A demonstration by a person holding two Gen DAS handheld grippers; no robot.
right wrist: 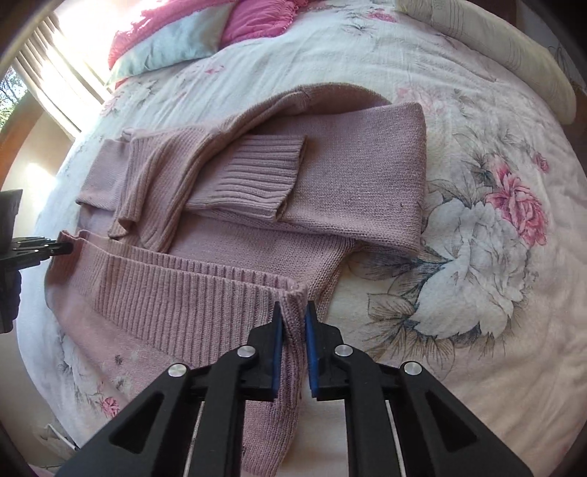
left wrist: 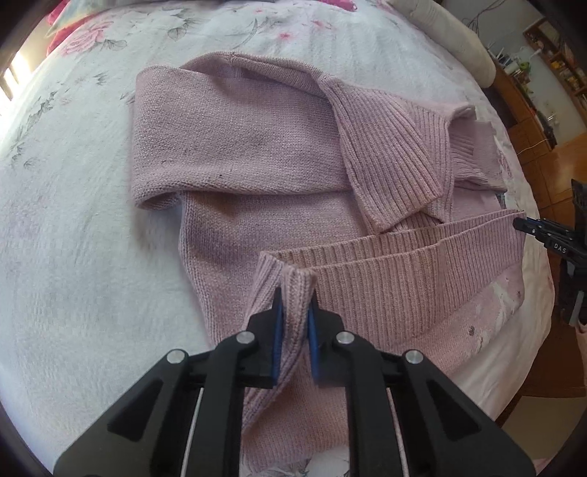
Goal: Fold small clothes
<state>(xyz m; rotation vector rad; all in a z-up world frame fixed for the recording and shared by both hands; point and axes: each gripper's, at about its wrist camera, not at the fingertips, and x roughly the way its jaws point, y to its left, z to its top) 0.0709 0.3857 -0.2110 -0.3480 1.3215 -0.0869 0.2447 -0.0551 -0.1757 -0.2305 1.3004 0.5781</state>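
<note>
A pink knitted sweater [left wrist: 256,154] lies spread on a bed, on a white bedspread [left wrist: 73,238] printed with pink roses and grey leaves. Both sleeves are folded across the body: one plain-knit sleeve lies straight across the chest, and the ribbed cuff [right wrist: 256,176] of the other rests on top of it. The ribbed hem [left wrist: 403,264] is lifted off the bedspread and stretched in a band between the two tools.

The left tool [left wrist: 295,312] pinches one corner of the hem, the knit bunched between its blue pads [left wrist: 277,330], with the sweater's body hanging down and running beneath it. The right tool [right wrist: 293,323] grips the opposite corner of the hem the same way, its blue pads [right wrist: 311,337] pressed onto a fold of ribbing. In each wrist view the other tool shows at the far end of the hem band, at the edge of the picture.

Beyond the sweater from the right tool, pink and pale blue pillows [right wrist: 205,33] lie near a bright window with vertical blinds [right wrist: 47,66]. To the right of the left tool, past the bed's edge, stands wooden furniture [left wrist: 543,110].
</note>
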